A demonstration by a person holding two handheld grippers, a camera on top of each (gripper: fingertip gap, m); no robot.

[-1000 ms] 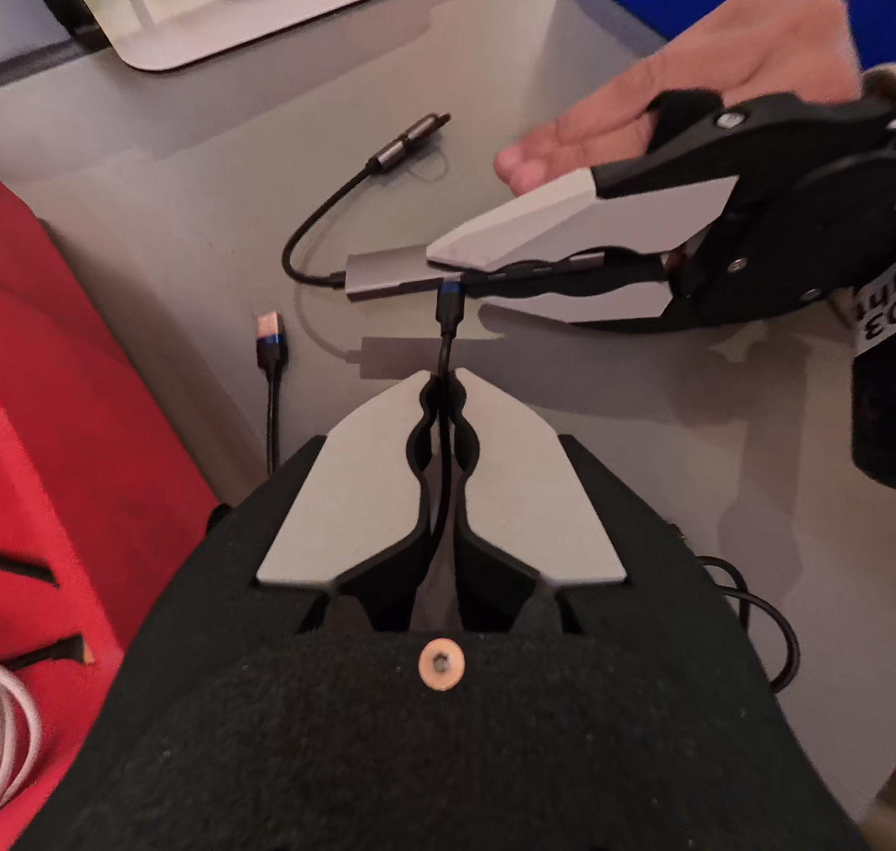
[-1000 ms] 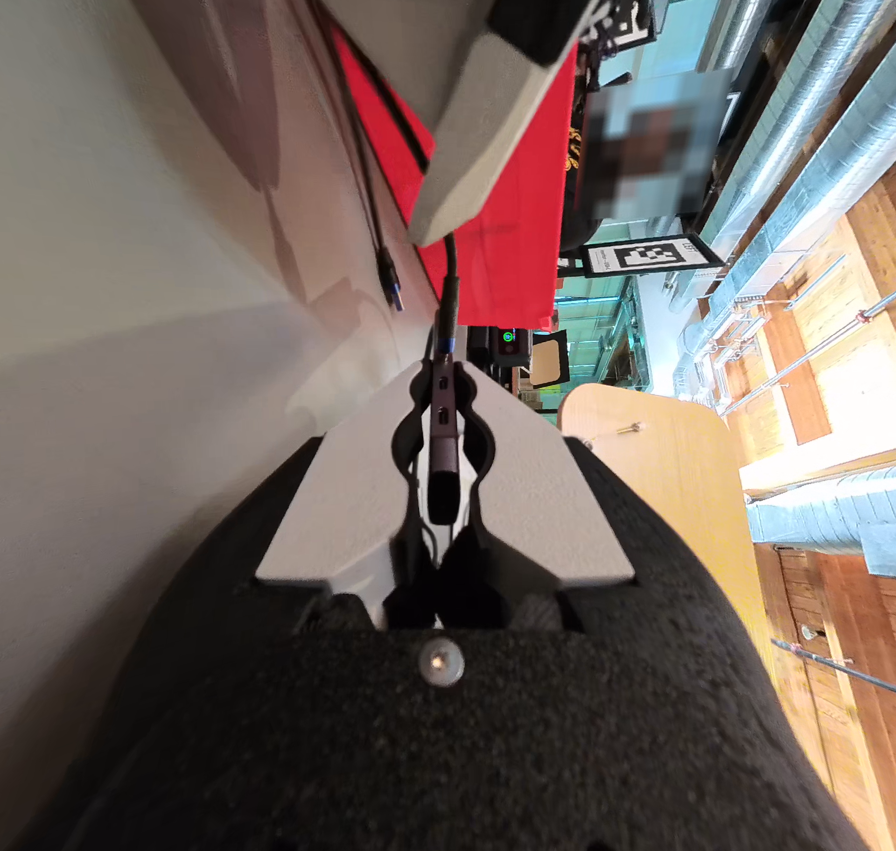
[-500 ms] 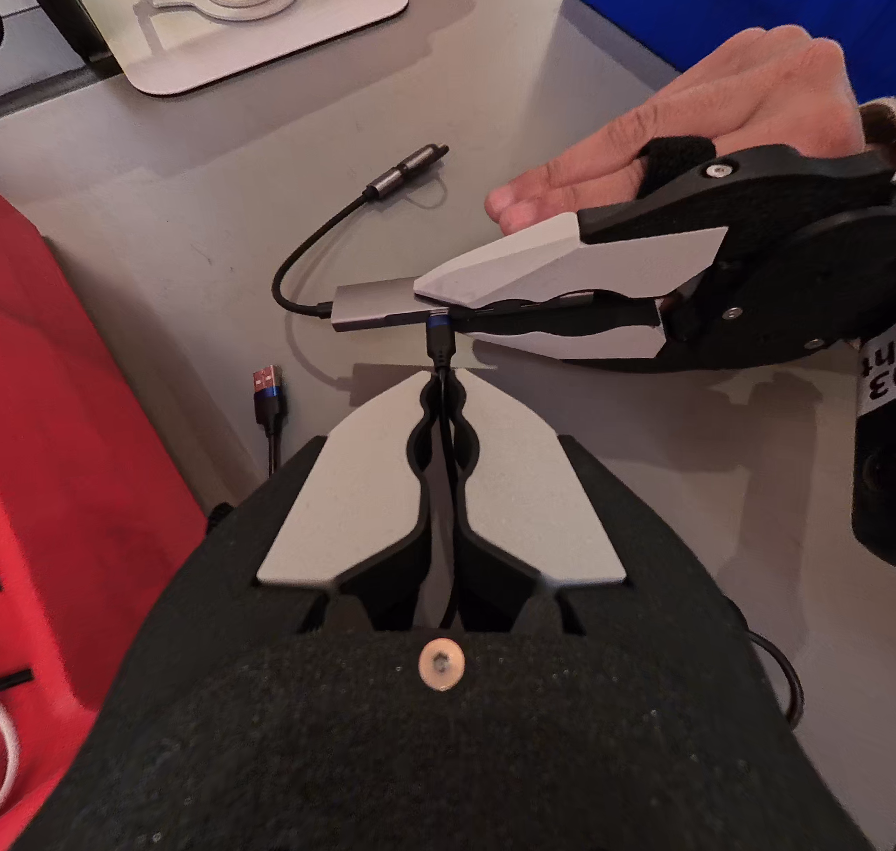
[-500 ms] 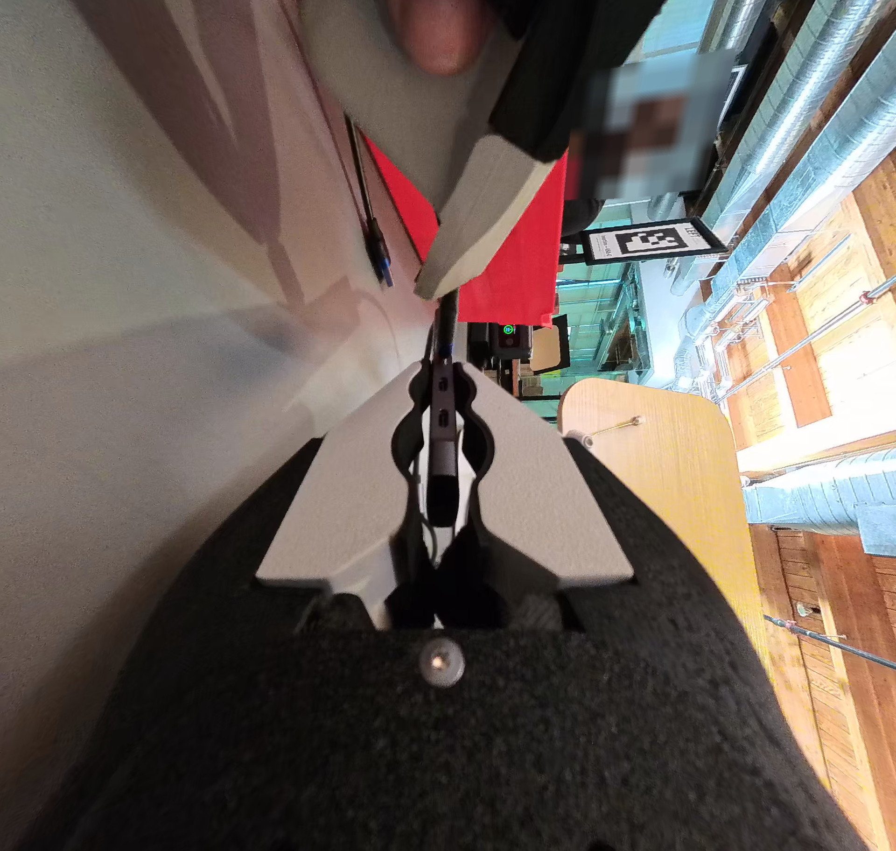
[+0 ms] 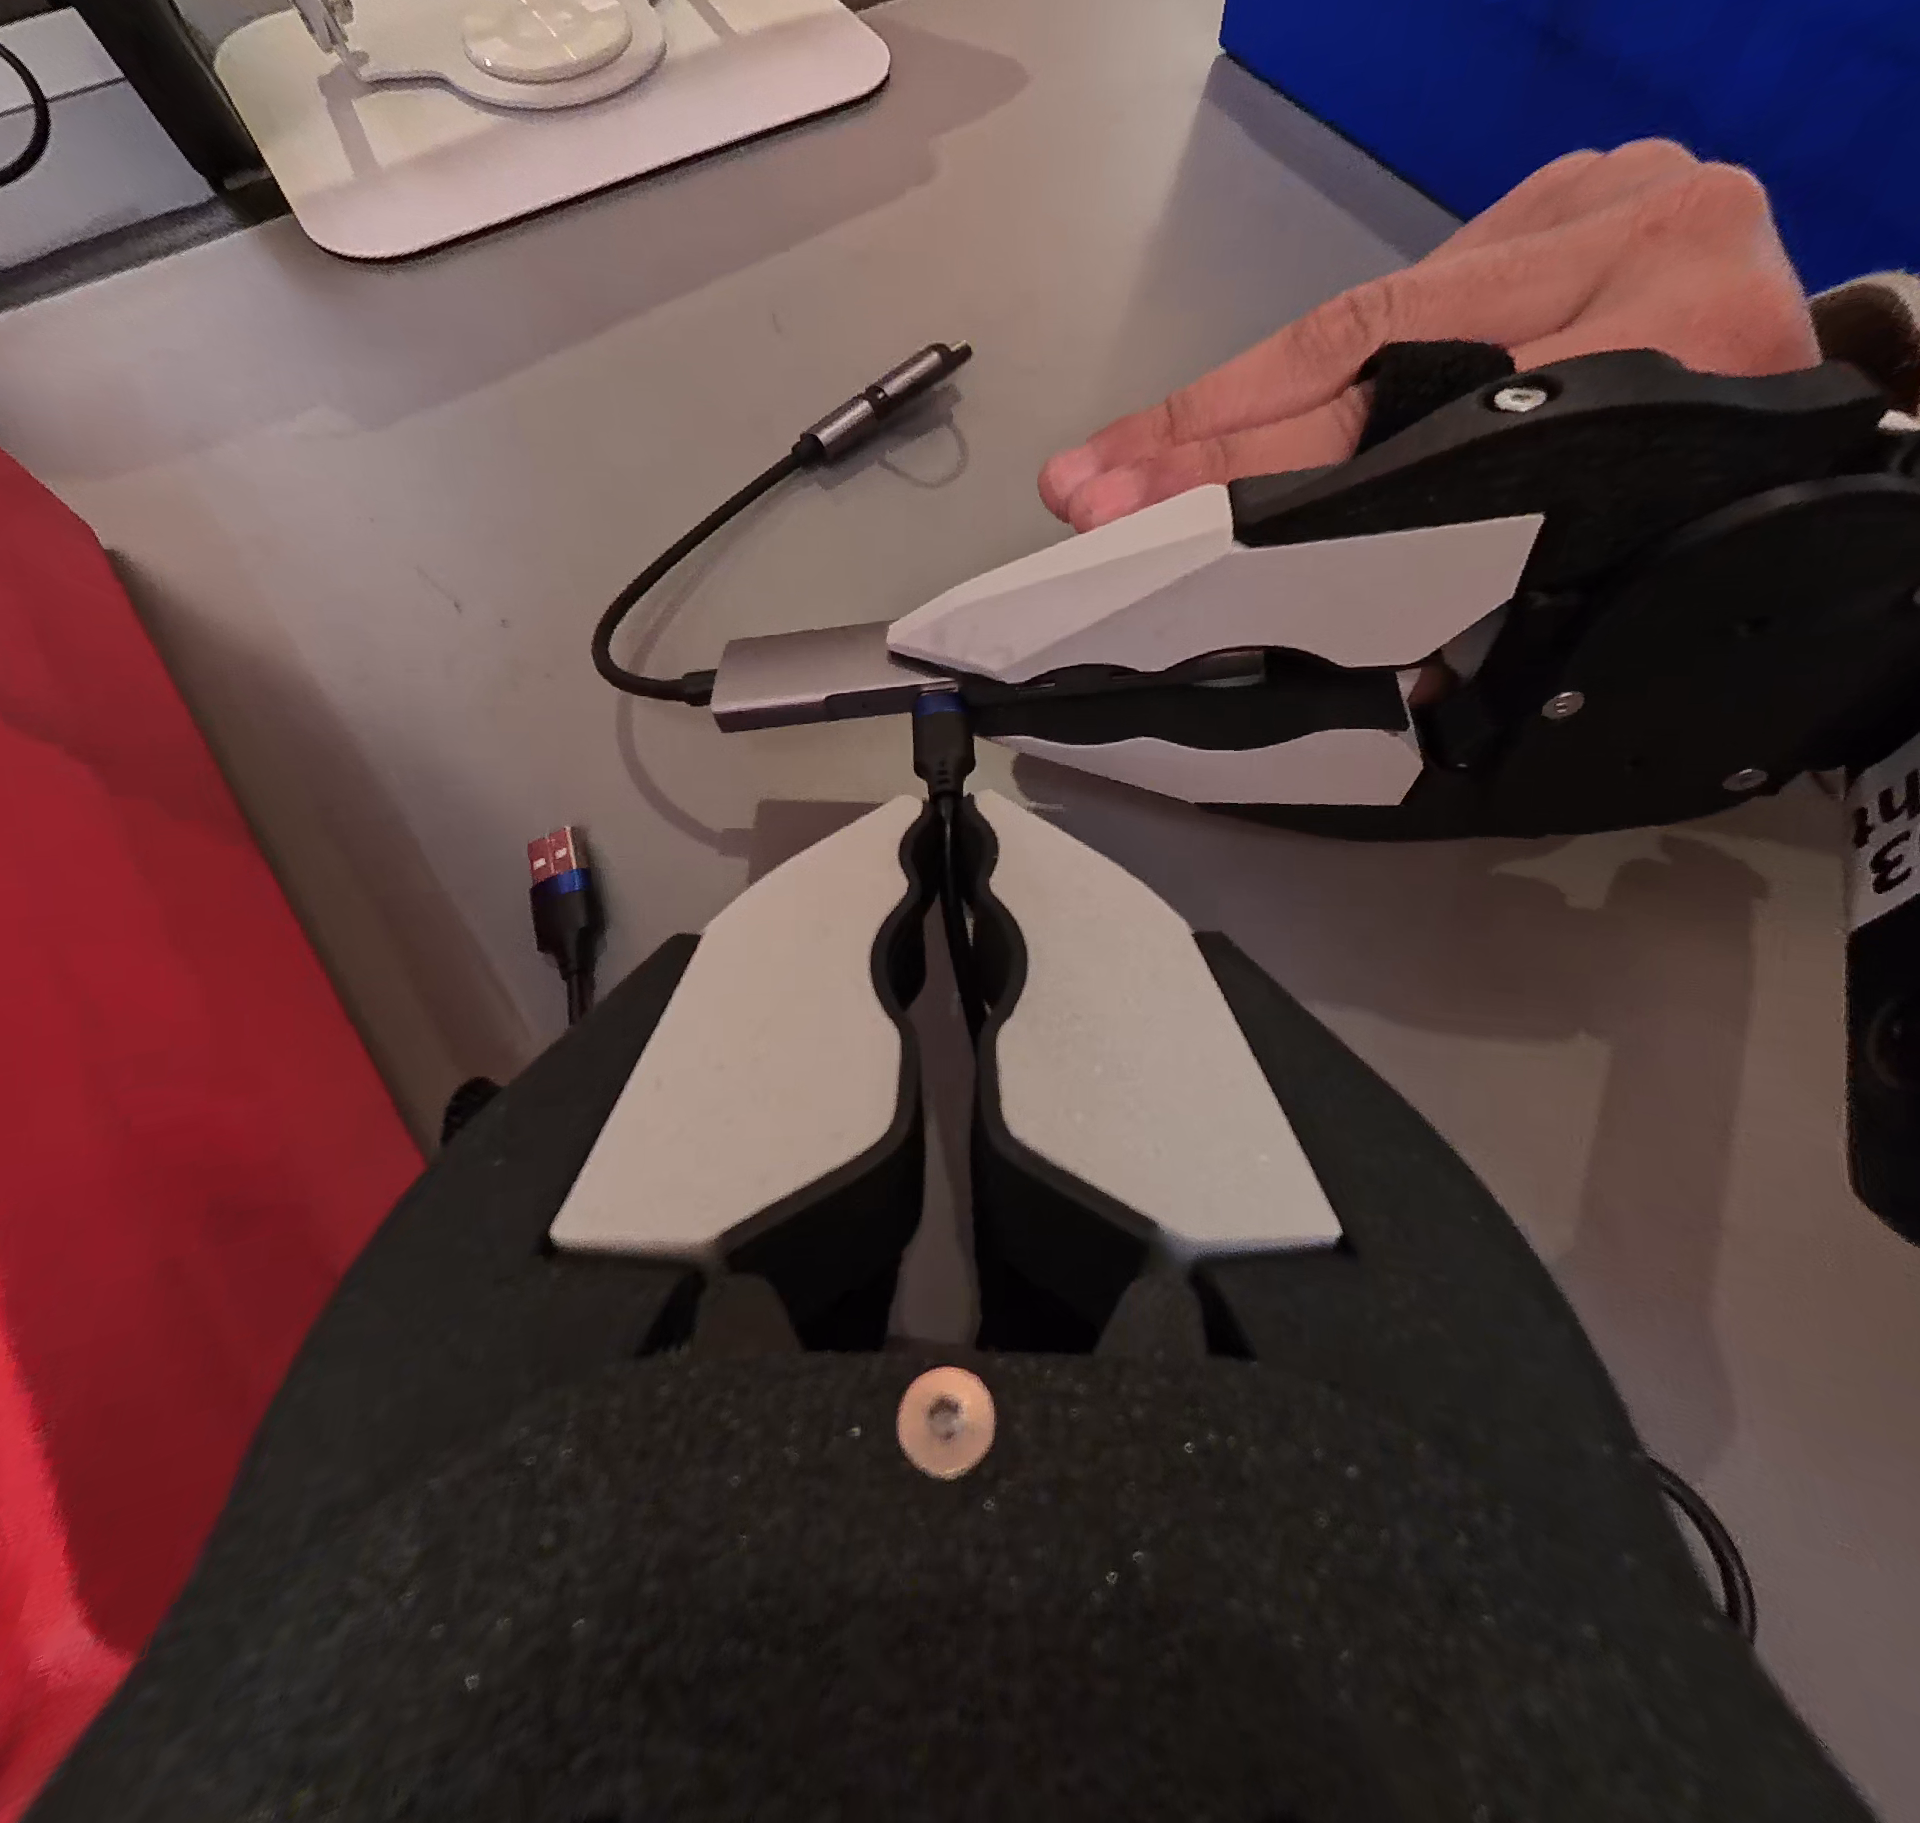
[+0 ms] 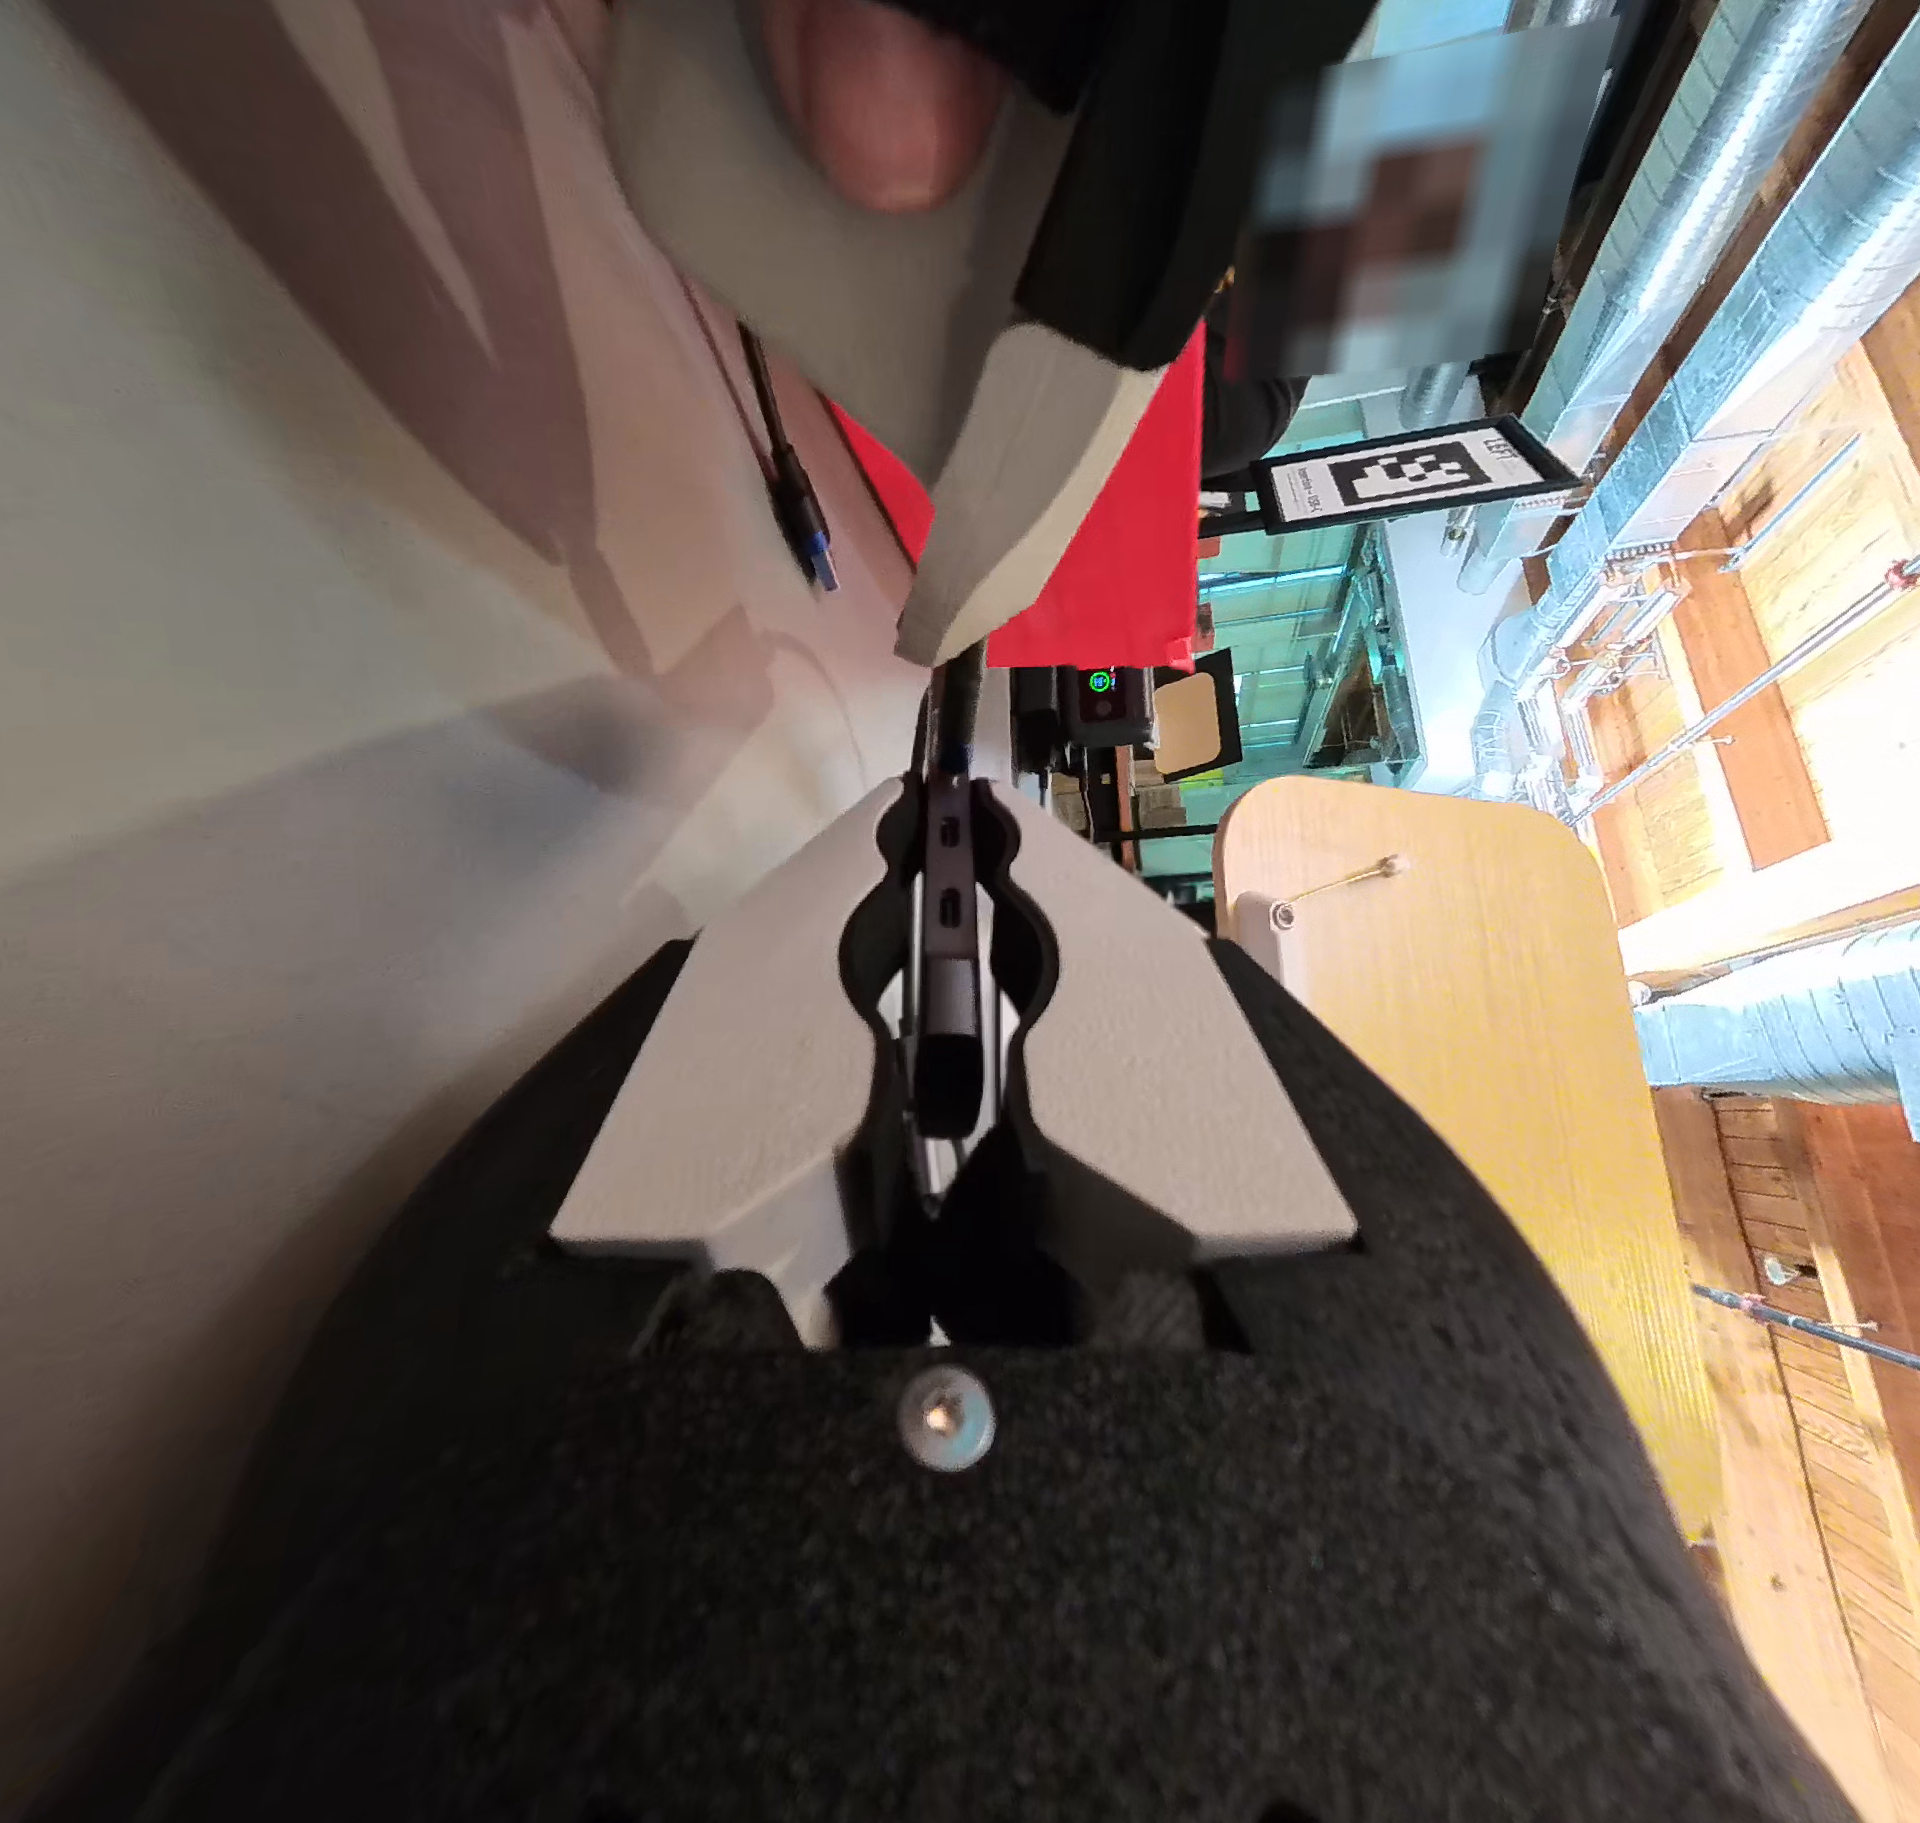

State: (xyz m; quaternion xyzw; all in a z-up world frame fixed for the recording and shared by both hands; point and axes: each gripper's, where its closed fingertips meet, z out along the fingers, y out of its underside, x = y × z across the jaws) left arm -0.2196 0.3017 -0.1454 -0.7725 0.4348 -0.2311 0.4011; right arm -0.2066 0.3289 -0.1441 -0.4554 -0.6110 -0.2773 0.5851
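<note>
My left gripper (image 5: 943, 817) is shut on a thin black cable (image 5: 956, 926) whose blue-ringed plug (image 5: 938, 739) sits in the side of a grey USB hub (image 5: 805, 677). My right gripper (image 5: 935, 667) comes in from the right, turned on its side, and is shut on the hub, holding it above the grey table (image 5: 520, 485). In the right wrist view the hub (image 6: 951, 921) lies between that gripper's fingers (image 6: 948, 791), with the plug (image 6: 958, 708) at its far end and the left gripper's fingertip (image 6: 935, 620) just beyond. The hub's short cable ends in a grey connector (image 5: 883, 402).
A second USB plug (image 5: 561, 890) with a red tongue lies on the table beside a red cloth (image 5: 156, 942). A white stand base (image 5: 540, 69) sits at the back left, a blue surface (image 5: 1558, 38) at the back right. A hand (image 5: 1455, 319) holds the right gripper. My two grippers' fingertips are within a few centimetres of each other.
The plug has gone from just outside the hub into its side port. My left gripper has moved in closer behind it and the view has tilted up a little.
</note>
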